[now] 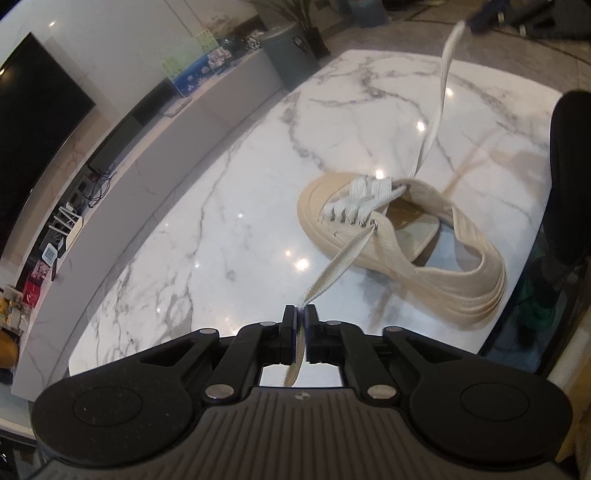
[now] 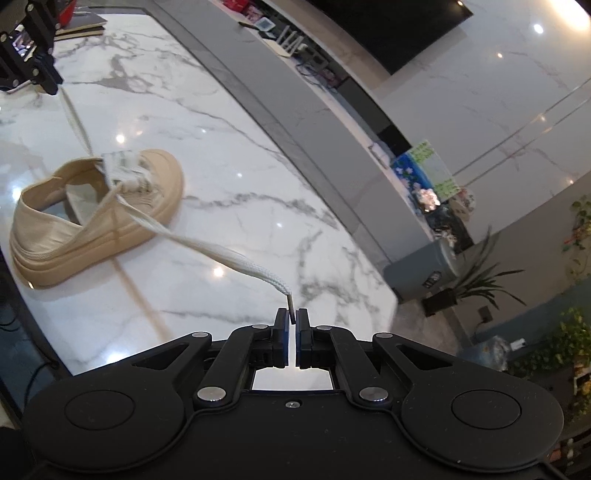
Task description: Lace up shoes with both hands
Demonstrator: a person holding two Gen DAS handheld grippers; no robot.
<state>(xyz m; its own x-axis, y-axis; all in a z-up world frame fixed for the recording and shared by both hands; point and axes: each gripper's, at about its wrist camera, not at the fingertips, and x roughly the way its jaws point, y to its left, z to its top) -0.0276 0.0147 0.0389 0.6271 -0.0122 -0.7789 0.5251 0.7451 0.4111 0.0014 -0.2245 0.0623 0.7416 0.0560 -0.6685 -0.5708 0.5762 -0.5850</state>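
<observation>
A beige low-top shoe (image 1: 402, 243) lies on the white marble table (image 1: 221, 221), its toe toward the TV wall. One white lace end (image 1: 340, 266) runs taut from a near eyelet into my left gripper (image 1: 303, 310), which is shut on it; the lace tail hangs out behind the pads. The other lace end (image 1: 439, 103) stretches up and away to my right gripper (image 1: 476, 18), blurred at the top right. In the right wrist view the shoe (image 2: 92, 218) sits at left, and my right gripper (image 2: 291, 314) is shut on the lace tip (image 2: 290, 301). My left gripper (image 2: 48, 85) shows at top left.
A dark chair back (image 1: 572, 177) stands at the table's right edge. A grey bin (image 2: 421, 269) and a potted plant (image 2: 476, 280) stand on the floor past the table's end. A long grey TV cabinet (image 2: 314, 110) runs alongside. Books (image 2: 79, 26) lie at the table's far corner.
</observation>
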